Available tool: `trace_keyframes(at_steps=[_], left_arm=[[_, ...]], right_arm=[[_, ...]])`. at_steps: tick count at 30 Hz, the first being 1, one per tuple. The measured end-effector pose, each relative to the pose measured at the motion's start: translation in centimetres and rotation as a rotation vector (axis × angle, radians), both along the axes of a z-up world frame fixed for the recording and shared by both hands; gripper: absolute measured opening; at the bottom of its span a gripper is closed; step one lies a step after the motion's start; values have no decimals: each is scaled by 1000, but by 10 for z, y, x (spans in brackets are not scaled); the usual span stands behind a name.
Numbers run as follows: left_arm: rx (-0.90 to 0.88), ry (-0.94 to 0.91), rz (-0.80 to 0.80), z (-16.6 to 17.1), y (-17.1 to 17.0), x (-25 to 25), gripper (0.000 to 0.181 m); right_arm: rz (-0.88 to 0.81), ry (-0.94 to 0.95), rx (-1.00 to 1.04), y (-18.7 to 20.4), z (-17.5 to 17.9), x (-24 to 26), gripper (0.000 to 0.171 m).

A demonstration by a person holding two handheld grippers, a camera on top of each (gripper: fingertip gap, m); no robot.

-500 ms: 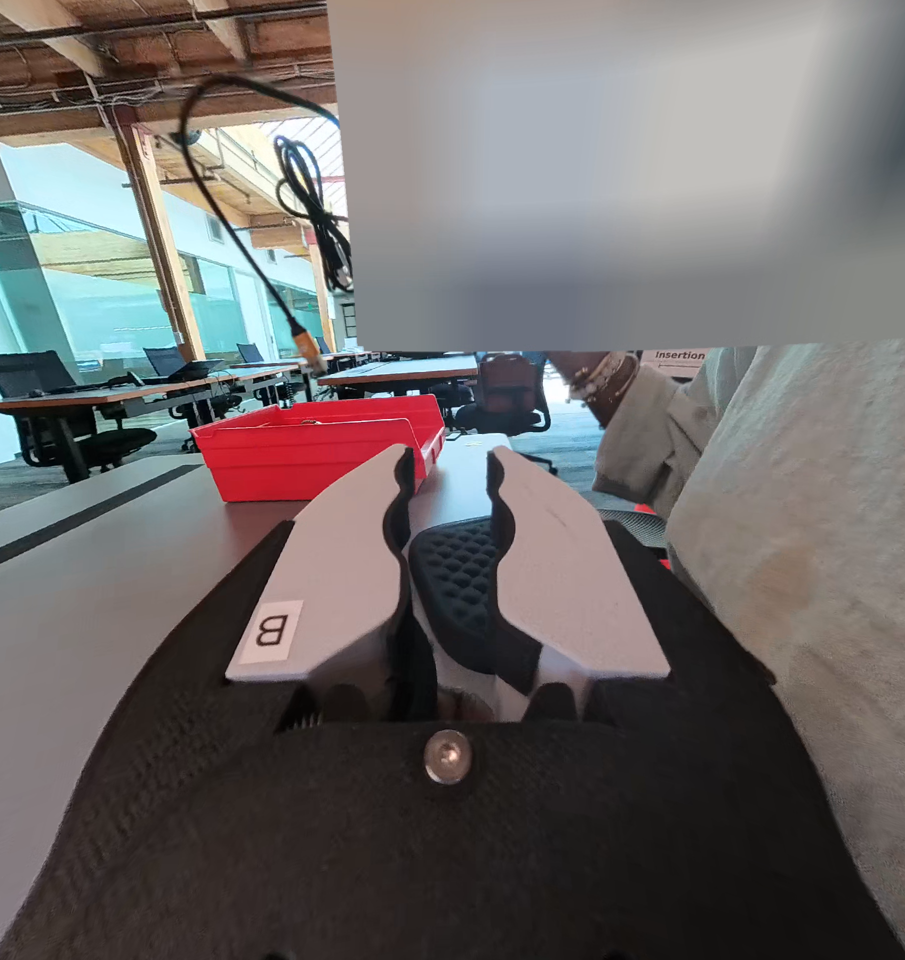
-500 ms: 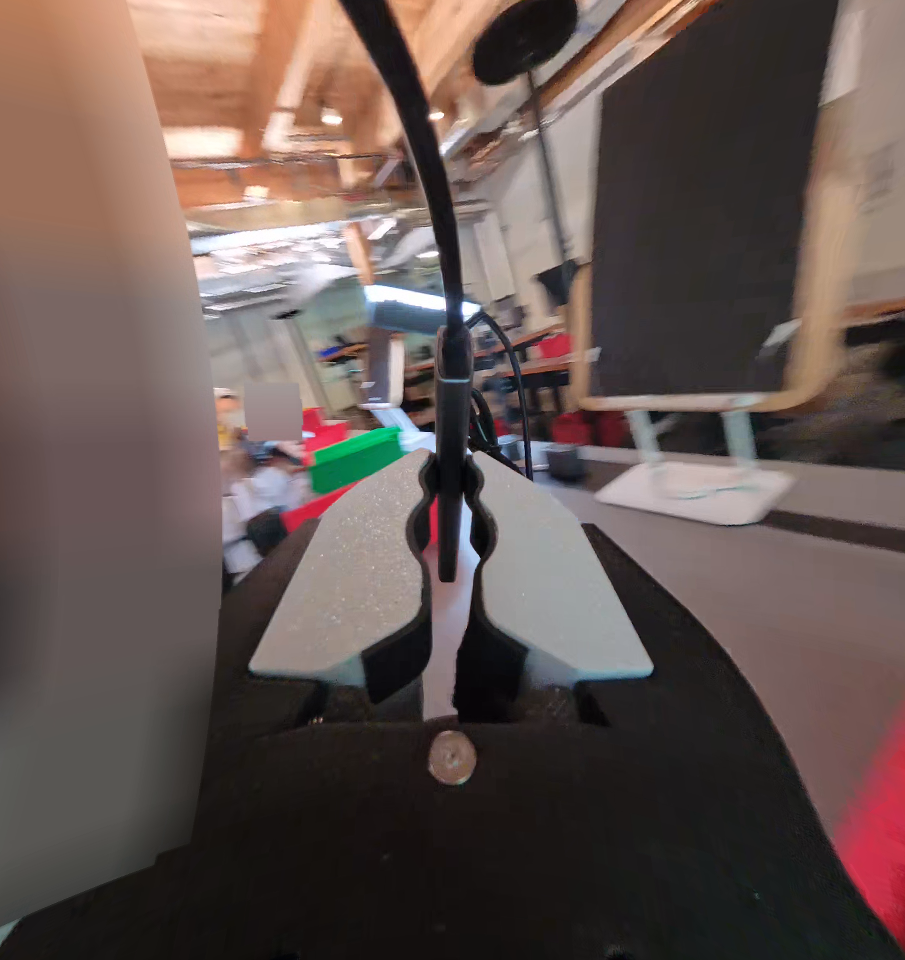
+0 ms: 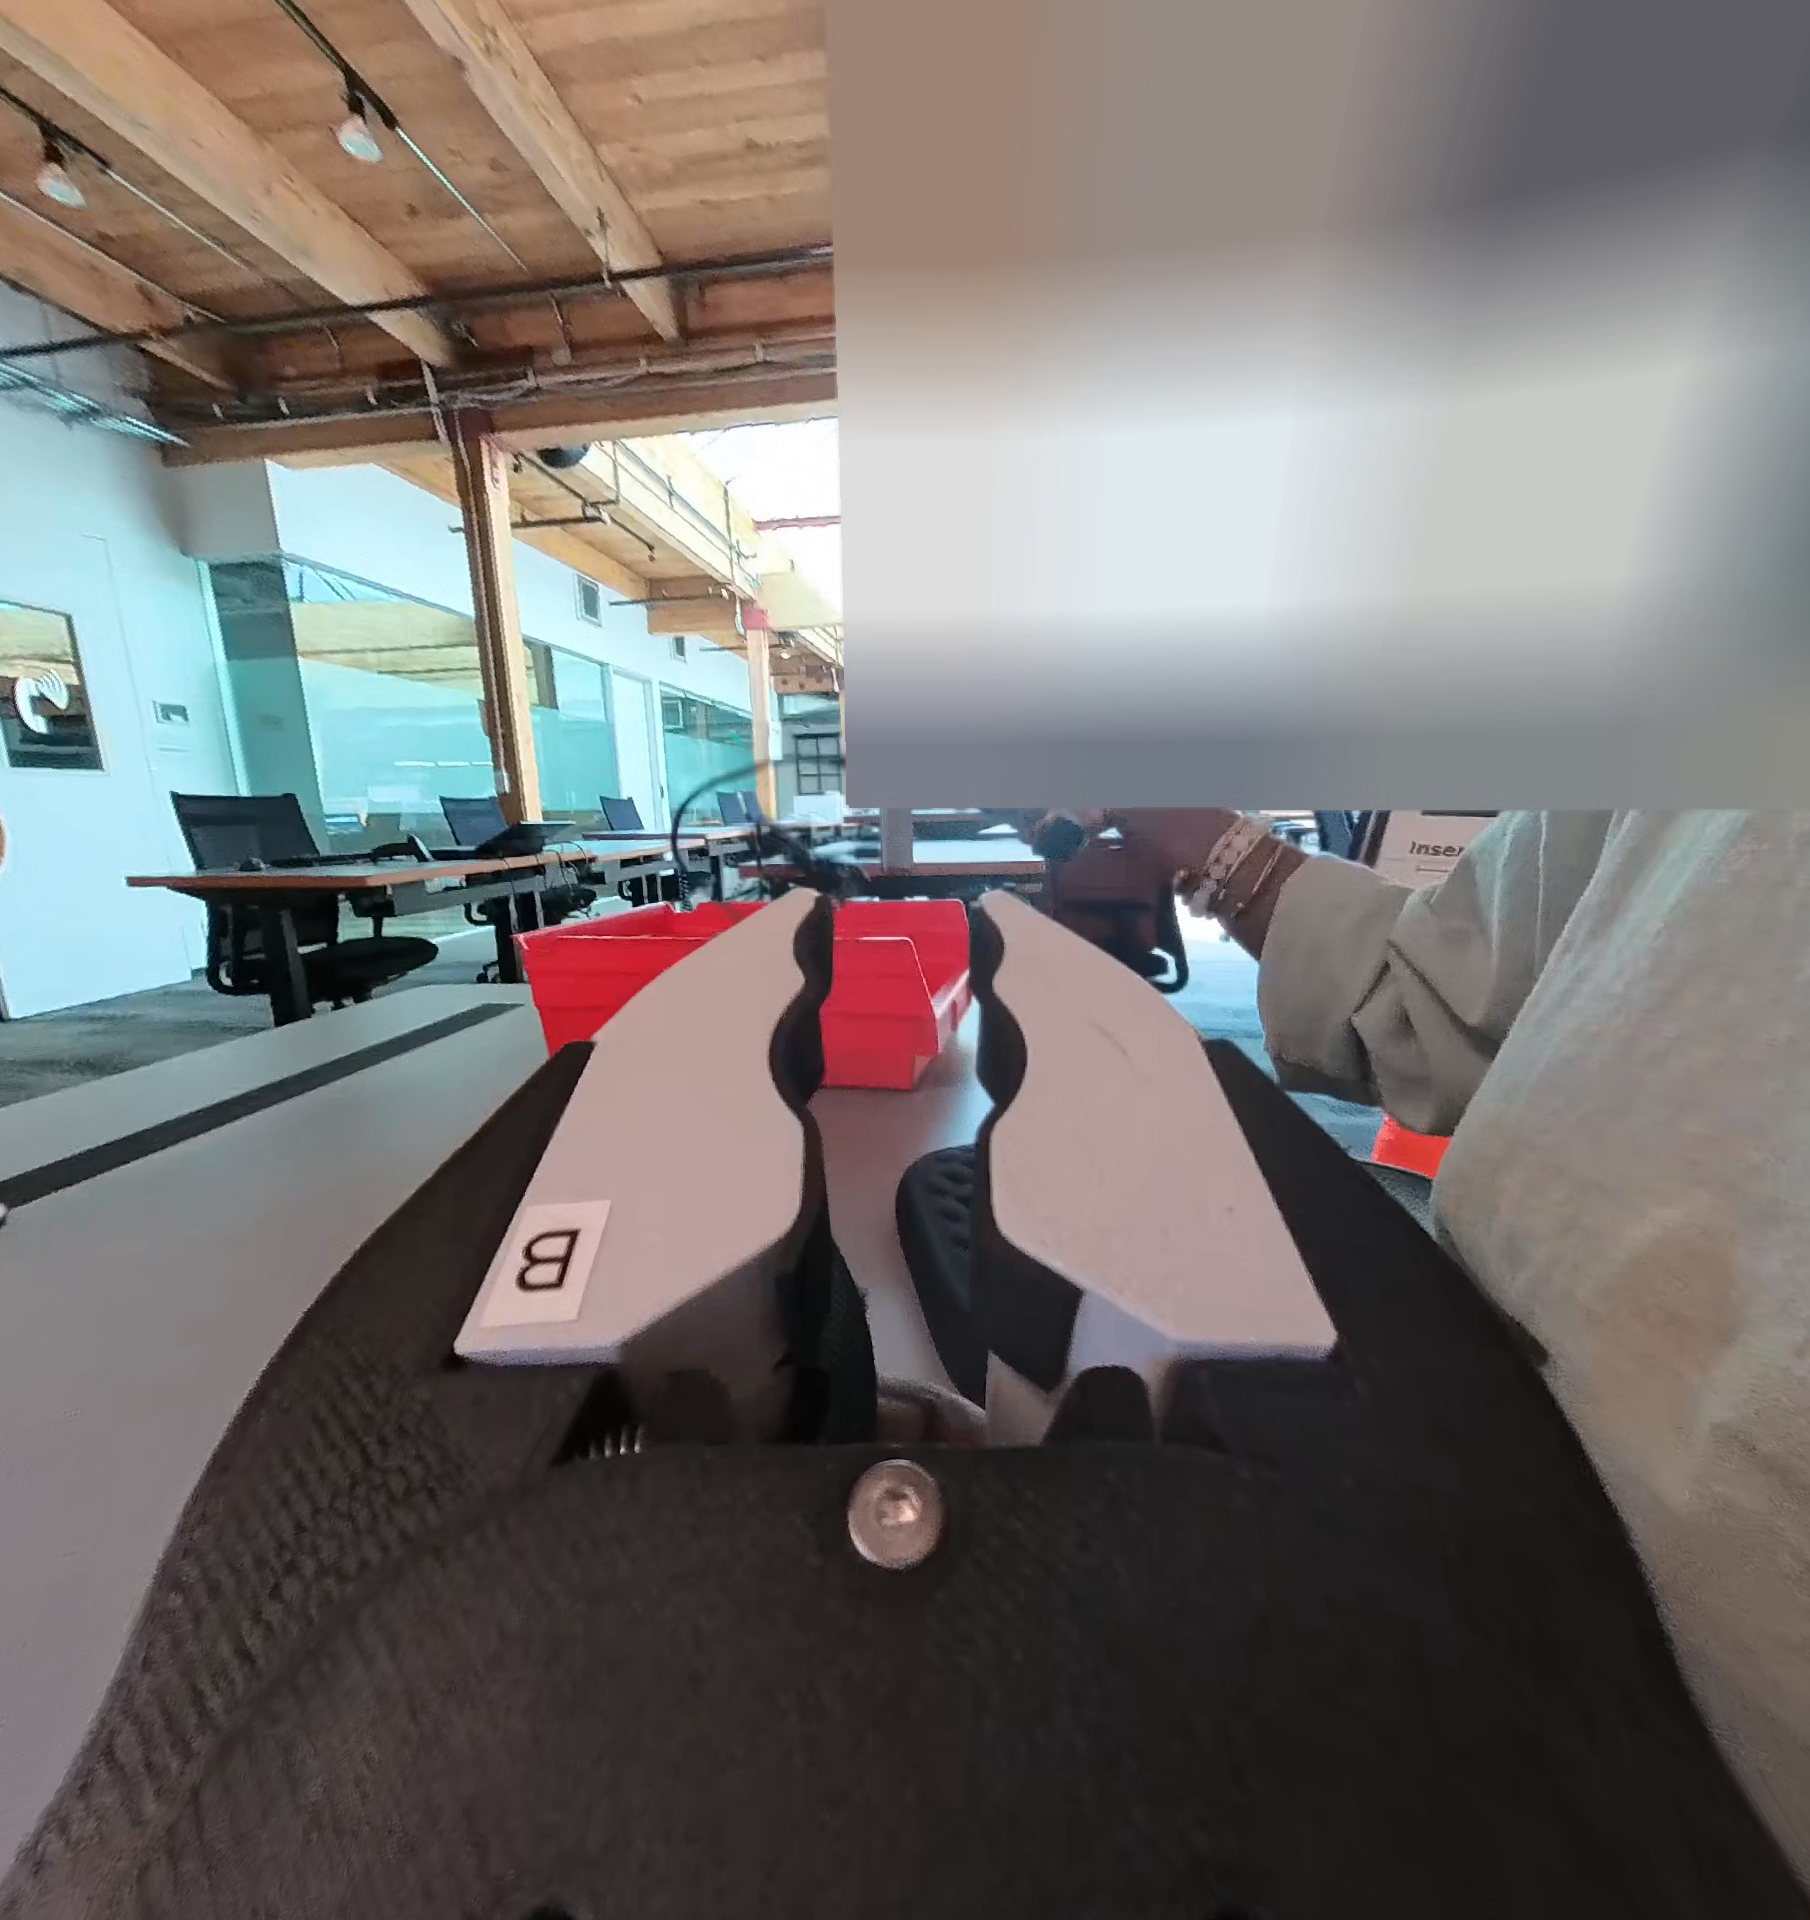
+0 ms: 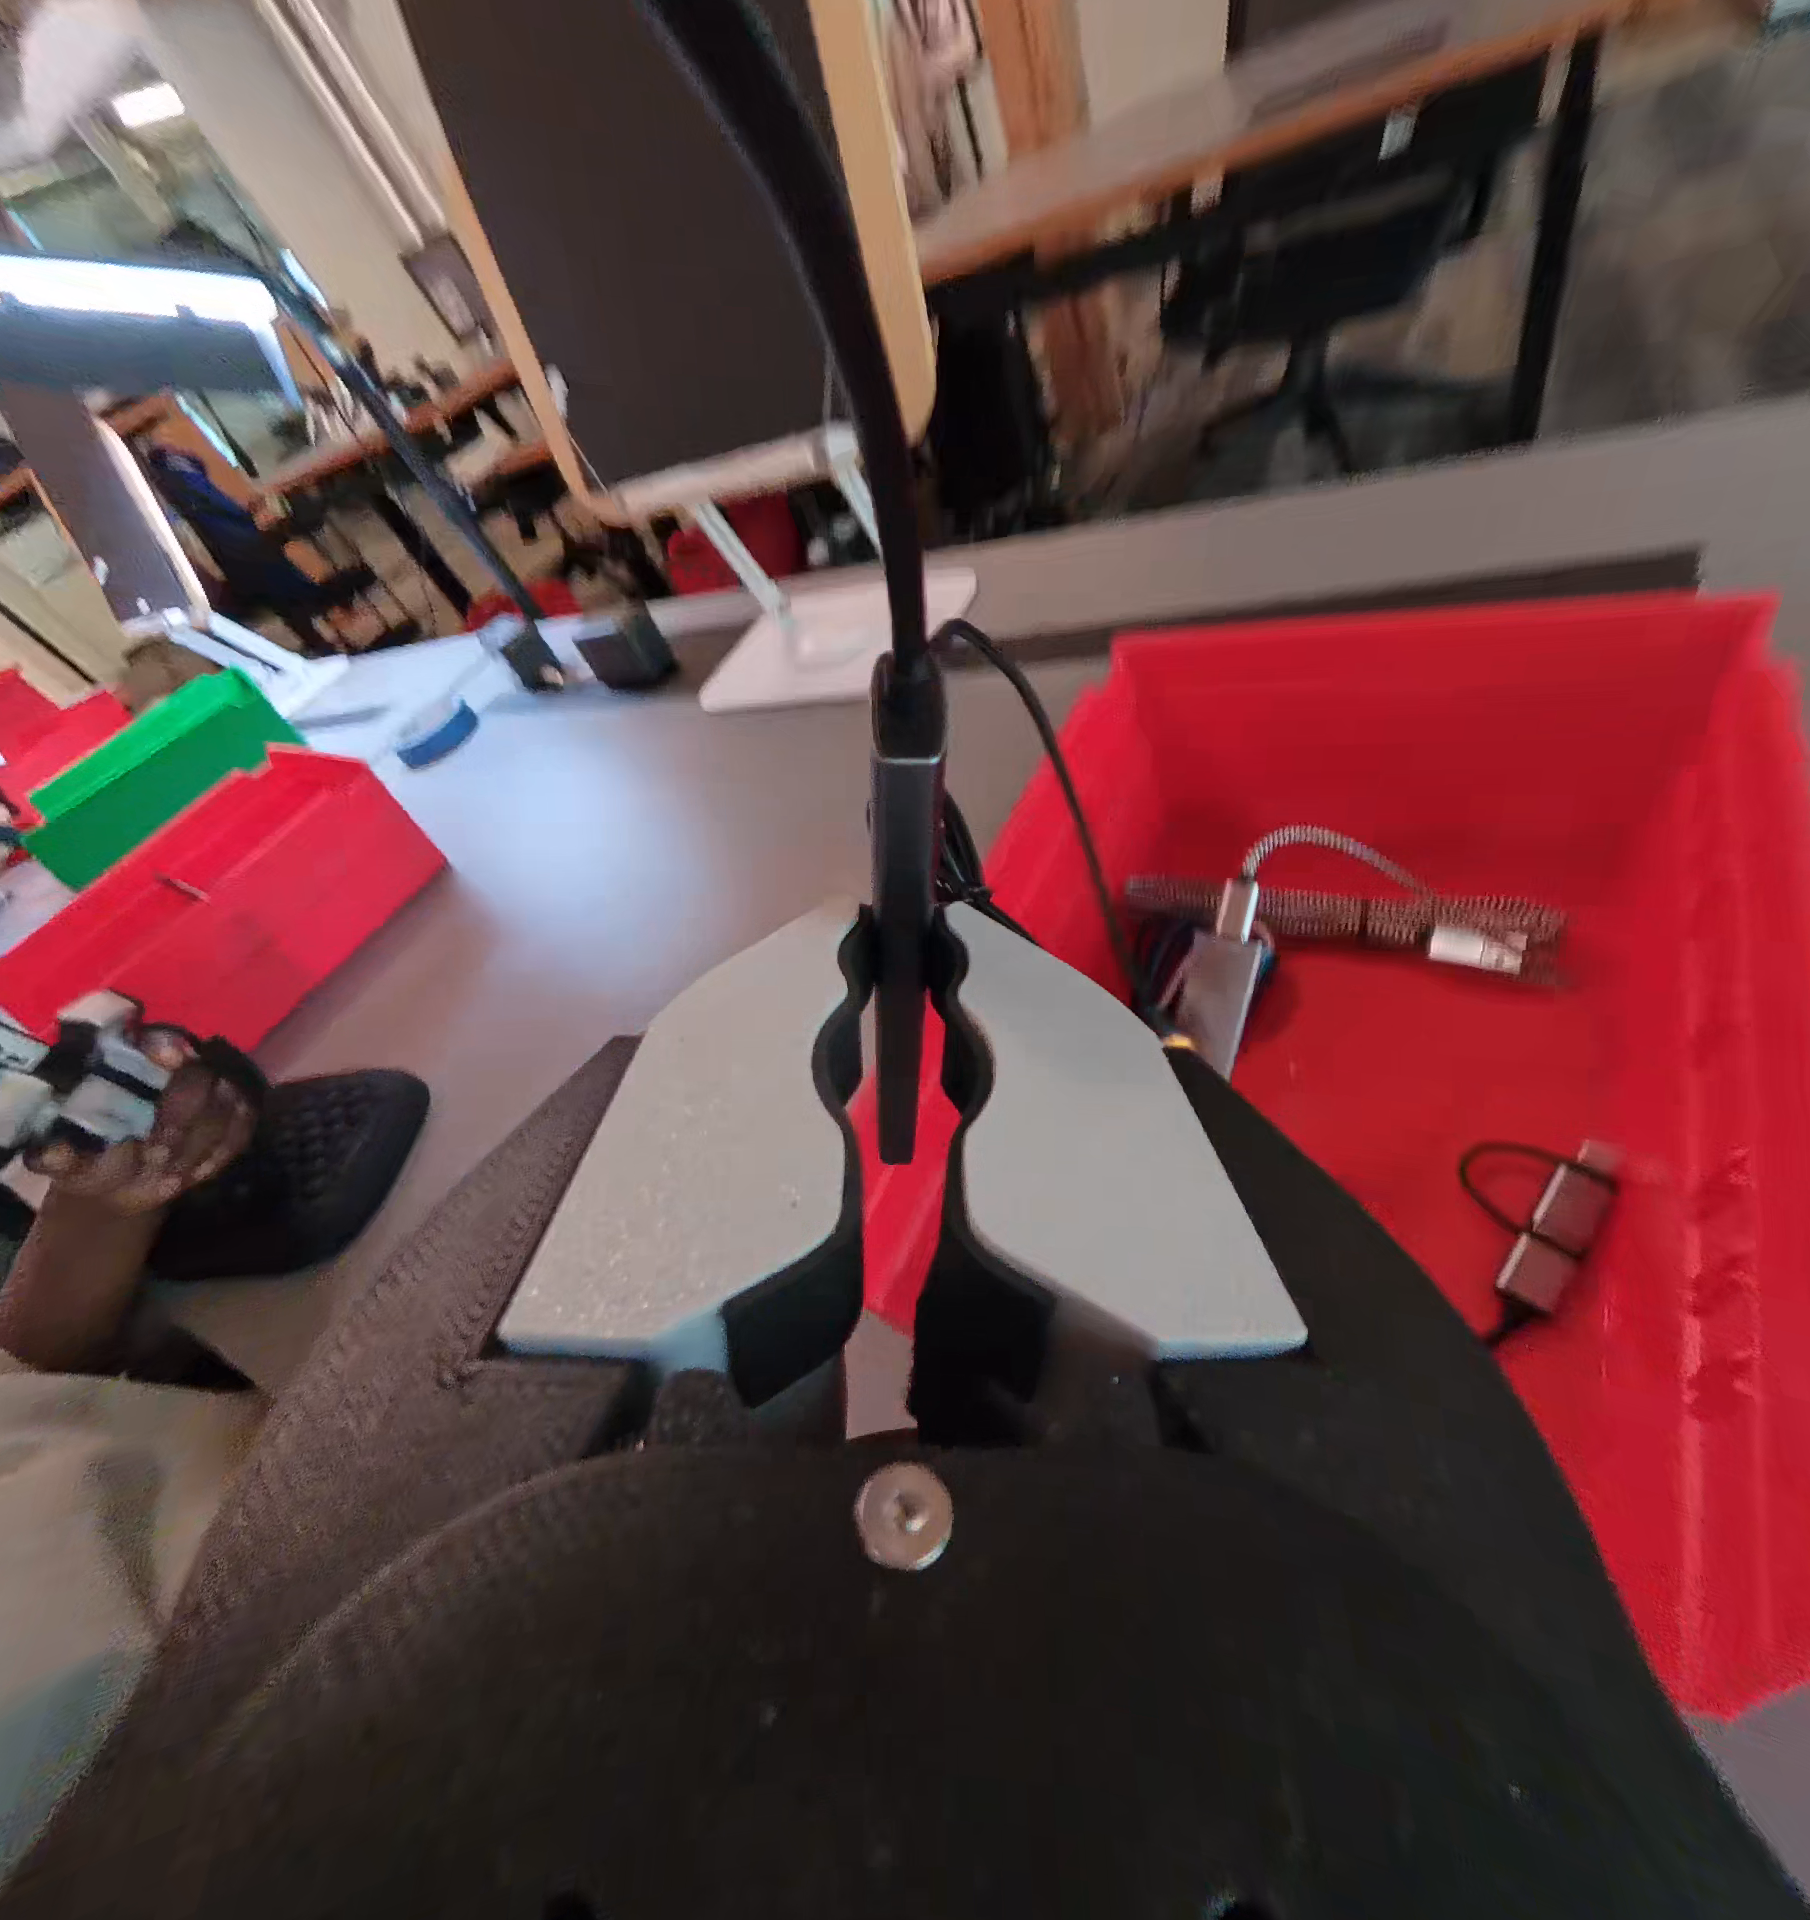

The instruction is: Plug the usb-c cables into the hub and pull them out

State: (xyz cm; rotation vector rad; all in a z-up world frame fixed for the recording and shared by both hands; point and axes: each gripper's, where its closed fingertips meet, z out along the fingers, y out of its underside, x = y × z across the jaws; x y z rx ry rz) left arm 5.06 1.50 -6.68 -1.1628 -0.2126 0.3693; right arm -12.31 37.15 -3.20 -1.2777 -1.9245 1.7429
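My right gripper [image 4: 903, 935] is shut on a slim dark grey hub [image 4: 903, 831], held edge-on and upright, with a thick black cable [image 4: 880, 416] rising from its top. It hangs at the near left edge of a red bin [image 4: 1503, 748]. In the bin lie a braided cable bundle [image 4: 1400, 914], a silver adapter [image 4: 1221, 997] and small dark adapters [image 4: 1555, 1236]. My left gripper [image 3: 901, 912] is open and empty, low over the grey table [image 3: 205, 1299], pointing at the same red bin [image 3: 589, 966]. A thin black cable [image 3: 685, 821] arcs above that bin.
Red [image 4: 215, 914] and green [image 4: 142, 769] bins stand at the left of the table. A black mesh pad [image 4: 329, 1153] lies by a person's hand [image 4: 153, 1122]. A white stand base [image 4: 849, 644] and a blue tape roll [image 4: 439, 732] sit farther back. A sleeve [image 3: 1400, 987] fills the right. The grippers' ends are close to 40 cm from one another. To the silver adapter [image 4: 1221, 997]: right tips about 15 cm, left tips about 45 cm.
My right gripper has tilted down with the hub, so it now looks into the red bin. The hanging cable has dropped from high up to just above the bin in the left view.
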Motion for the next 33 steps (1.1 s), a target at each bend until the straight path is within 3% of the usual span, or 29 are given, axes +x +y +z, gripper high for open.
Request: trace_keyframes(at_steps=[6, 11, 14, 16, 21, 26, 30, 33], left_arm=[[-19, 11, 25, -3, 1, -3, 25], [-21, 8, 30, -4, 0, -5, 25], [-23, 5, 33, -5, 0, -6, 25], [-27, 2, 34, -6, 0, -6, 26], [-28, -1, 25, -7, 1, -5, 27], [-27, -2, 21, -7, 2, -5, 28], [-38, -4, 22, -8, 3, -5, 28], [-40, -6, 21, -9, 4, -6, 28]], right_arm=[[36, -366, 294, 6, -100, -32, 9], [75, -529, 432, 1, -131, -48, 13], [-10, -520, 514, 7, -138, -69, 40], [-100, -439, 585, 14, -134, -85, 59], [-352, -52, 680, 26, -88, -116, 63], [-474, 227, 758, 32, -34, -129, 62], [-434, 165, 860, 28, -20, -141, 67], [-500, 120, 983, 36, -11, -160, 63]])
